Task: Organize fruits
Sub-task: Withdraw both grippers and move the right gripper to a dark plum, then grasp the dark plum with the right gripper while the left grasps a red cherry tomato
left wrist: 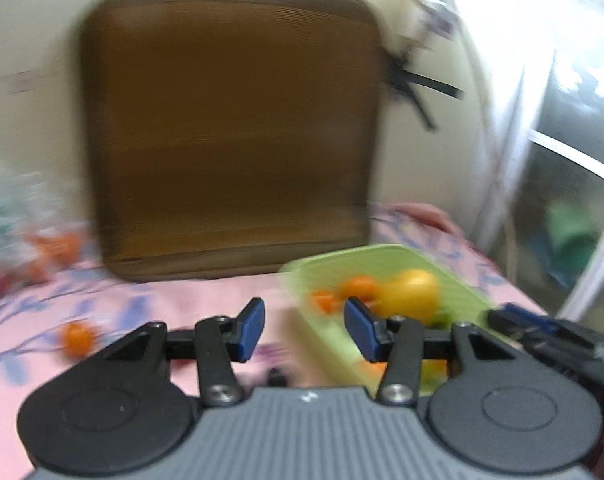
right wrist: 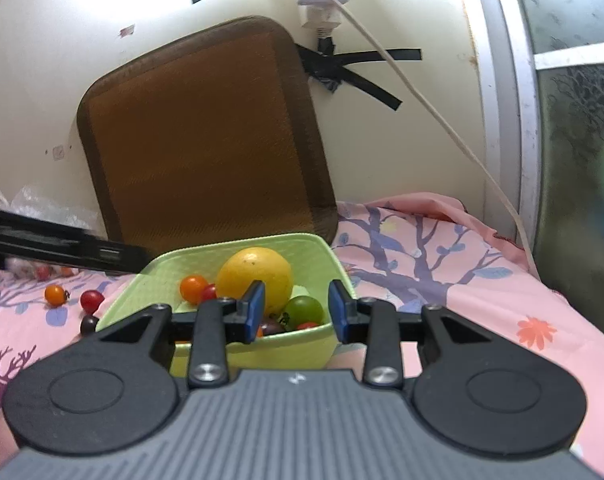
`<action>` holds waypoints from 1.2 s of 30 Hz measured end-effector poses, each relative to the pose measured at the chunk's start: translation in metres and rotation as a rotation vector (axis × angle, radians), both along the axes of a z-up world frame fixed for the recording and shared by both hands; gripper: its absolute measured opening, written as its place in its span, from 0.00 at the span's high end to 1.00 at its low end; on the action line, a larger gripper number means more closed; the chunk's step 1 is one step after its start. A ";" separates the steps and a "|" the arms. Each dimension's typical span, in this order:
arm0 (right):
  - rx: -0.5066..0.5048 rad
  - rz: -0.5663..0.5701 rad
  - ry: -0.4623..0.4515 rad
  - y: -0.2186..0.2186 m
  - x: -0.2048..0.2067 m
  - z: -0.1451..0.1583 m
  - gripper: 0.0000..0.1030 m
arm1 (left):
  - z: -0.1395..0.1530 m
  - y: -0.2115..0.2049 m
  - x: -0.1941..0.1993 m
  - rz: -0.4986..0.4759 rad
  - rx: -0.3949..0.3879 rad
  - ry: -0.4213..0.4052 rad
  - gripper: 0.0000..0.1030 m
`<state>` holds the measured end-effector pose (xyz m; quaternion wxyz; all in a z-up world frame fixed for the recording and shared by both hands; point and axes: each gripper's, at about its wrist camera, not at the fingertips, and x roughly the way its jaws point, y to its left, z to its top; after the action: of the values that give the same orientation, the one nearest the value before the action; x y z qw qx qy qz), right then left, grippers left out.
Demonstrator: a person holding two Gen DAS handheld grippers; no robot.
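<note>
A light green basket (right wrist: 325,258) is seen sitting on the pink floral bedsheet (right wrist: 441,280), close to its far edge where a brown cushion (right wrist: 206,140) is leaned against the wall. Inside the basket a big yellow fruit (right wrist: 248,270) is parked toward the back, with an orange cherry tomato (right wrist: 193,287) just left of it, a green tomato (right wrist: 303,307) at its front right, and a couple of red and dark ones tucked low, partly hidden.

The right gripper (right wrist: 296,306) is held spread wide with nothing between its blue pads, right at the near rim of the basket, so the yellow fruit and green tomato are framed in the gap.

The left gripper (left wrist: 305,330) is spread apart too and nothing is pinched; that view is pretty blurred, but the basket (left wrist: 385,254) can be made out ahead and to its right, near wall just past the right pad.

Still loose on the sheet, left of the basket: an orange tomato (right wrist: 55,294), a red one (right wrist: 91,300) and a dark one (right wrist: 88,323) nearest the basket's left corner. A few more sit farther back by a clear plastic bag (right wrist: 42,204), too small to sort out.
</note>
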<state>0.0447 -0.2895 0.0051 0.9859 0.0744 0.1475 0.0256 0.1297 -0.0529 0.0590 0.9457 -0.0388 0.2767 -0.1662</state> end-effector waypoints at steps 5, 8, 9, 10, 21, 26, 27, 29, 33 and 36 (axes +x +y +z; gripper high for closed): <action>0.004 -0.014 -0.003 0.004 -0.005 0.001 0.63 | -0.016 0.070 -0.015 0.183 0.067 0.037 0.56; 0.001 0.015 -0.017 0.016 -0.013 0.009 0.63 | -0.028 0.101 -0.022 0.250 0.074 0.065 0.56; -0.007 0.036 -0.029 0.023 -0.018 0.013 0.63 | -0.031 0.109 -0.023 0.263 0.070 0.071 0.56; -0.015 0.061 -0.036 0.029 -0.020 0.016 0.63 | -0.035 0.114 -0.023 0.274 0.067 0.075 0.56; -0.484 0.397 0.115 0.166 0.007 0.015 0.64 | -0.046 0.136 -0.029 0.250 -0.063 0.064 0.56; -0.693 0.463 0.196 0.191 0.043 0.005 0.64 | -0.045 0.134 -0.034 0.213 -0.081 0.034 0.56; -0.720 0.475 0.206 0.196 0.045 0.004 0.64 | -0.045 0.133 -0.035 0.207 -0.082 0.031 0.56; -0.792 0.506 0.240 0.206 0.052 0.001 0.64 | -0.044 0.133 -0.035 0.199 -0.086 0.029 0.56; -0.921 0.547 0.252 0.219 0.056 -0.005 0.67 | -0.045 0.135 -0.035 0.192 -0.101 0.033 0.56; -0.960 0.552 0.256 0.221 0.054 -0.009 0.76 | -0.045 0.135 -0.035 0.185 -0.111 0.035 0.56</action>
<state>0.0985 -0.0687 -0.0034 0.8403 -0.4207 0.2751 0.2030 0.0947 0.0823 0.0142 0.9485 -0.1191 0.2786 -0.0924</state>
